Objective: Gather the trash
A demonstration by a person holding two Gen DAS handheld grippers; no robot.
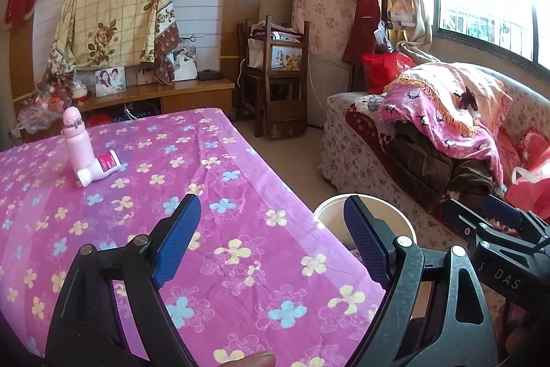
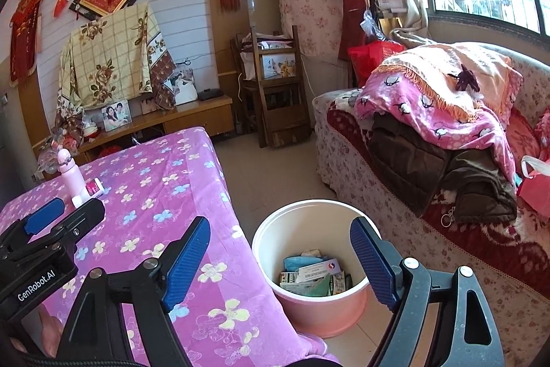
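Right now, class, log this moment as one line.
left gripper: open, empty | right gripper: open, over bin | bin: holds trash | bottles: on table

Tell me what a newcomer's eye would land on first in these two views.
First the pink floral tablecloth filling the left side, bare but for a pink bottle standing at its far end and a white bottle lying against its base. Next the pink bin on the floor beside the table, paper trash inside. Both the left gripper and right gripper are open and empty.
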